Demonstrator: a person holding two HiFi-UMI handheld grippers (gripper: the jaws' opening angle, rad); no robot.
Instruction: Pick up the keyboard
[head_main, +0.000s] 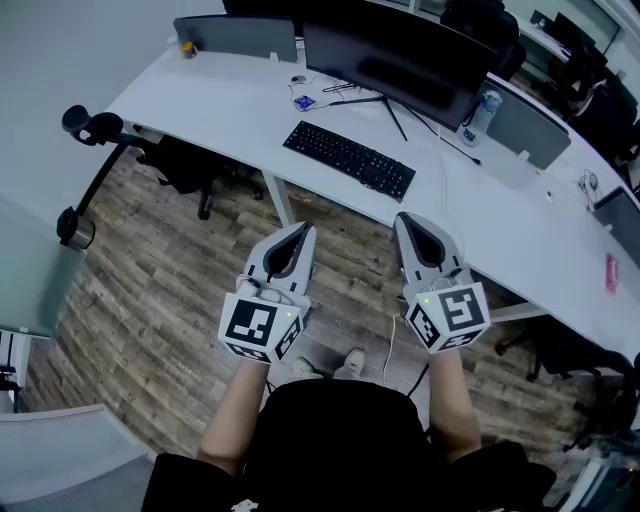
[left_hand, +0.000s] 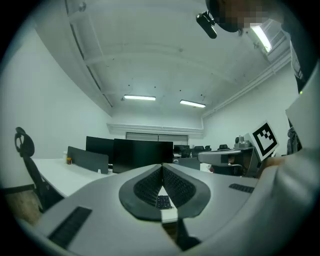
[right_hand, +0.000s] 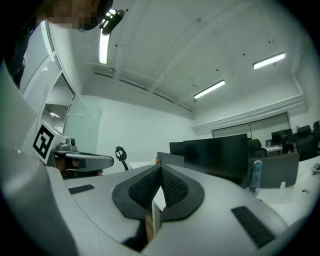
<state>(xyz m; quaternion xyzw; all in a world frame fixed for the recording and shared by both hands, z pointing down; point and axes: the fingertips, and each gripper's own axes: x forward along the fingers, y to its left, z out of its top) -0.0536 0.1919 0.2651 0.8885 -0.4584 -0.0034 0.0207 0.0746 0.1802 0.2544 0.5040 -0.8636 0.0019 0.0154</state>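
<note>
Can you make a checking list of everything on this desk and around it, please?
Surface: white desk, mostly bare.
Job's things: black keyboard lying flat on the desk, untouched.
Clutter: monitor, water bottle, small blue item.
Grippers: left gripper and right gripper both shut, empty, short of the desk.
Cables: thin cable near the monitor stand.
Surroundings: office chair, wooden floor.

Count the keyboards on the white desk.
1: the black keyboard lies on the white desk, in front of the big monitor. Others may be hidden behind it.
</note>
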